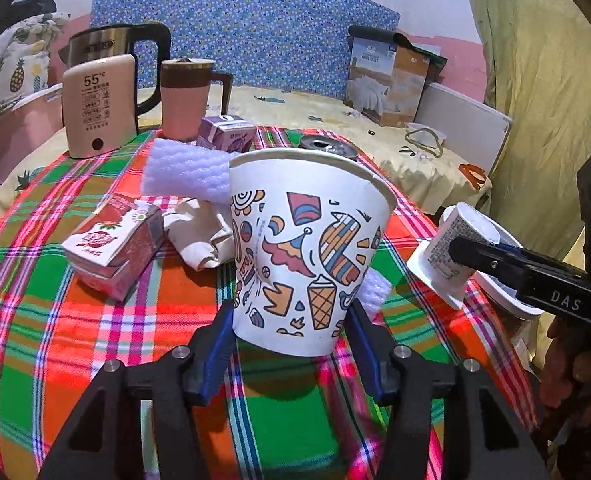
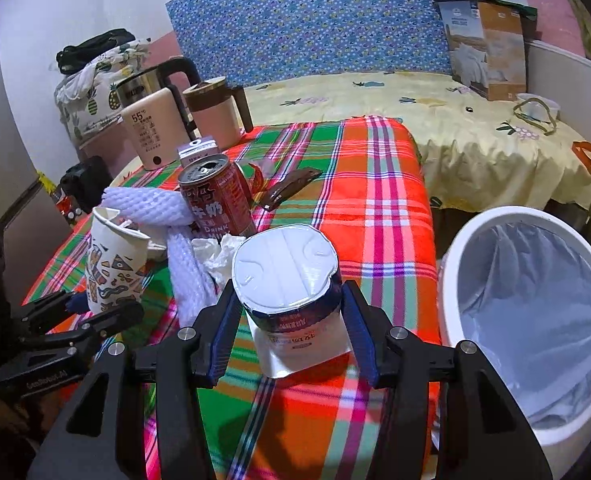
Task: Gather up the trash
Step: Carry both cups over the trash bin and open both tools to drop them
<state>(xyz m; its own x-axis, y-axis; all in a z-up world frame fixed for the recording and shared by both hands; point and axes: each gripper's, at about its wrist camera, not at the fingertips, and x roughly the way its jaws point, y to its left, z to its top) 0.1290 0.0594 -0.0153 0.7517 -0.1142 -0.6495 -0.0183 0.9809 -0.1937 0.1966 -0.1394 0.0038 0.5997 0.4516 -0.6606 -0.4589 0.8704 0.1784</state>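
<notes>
beige kettle (image 1: 97, 106) reads "55°C", far ahead | left claw (image 1: 291, 344) clamps patterned white paper cup (image 1: 307, 248) | right claw (image 2: 291, 320) clamps upturned white yogurt tub (image 2: 291, 300), both angled downward

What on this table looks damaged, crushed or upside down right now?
The patterned paper cup in the left gripper has a dented wall and bent rim. The yogurt cup in the right gripper stands upside down. The red milk carton lies tipped over.

A beige electric kettle (image 1: 95, 100) stands at the far corner of the plaid tablecloth (image 1: 75, 340), a pink lidded mug (image 1: 185, 96) just beside it. Beyond the cloth lies a yellow bedspread (image 2: 475, 140) (pineapple print), bearing a cardboard box (image 1: 391, 80).
</notes>
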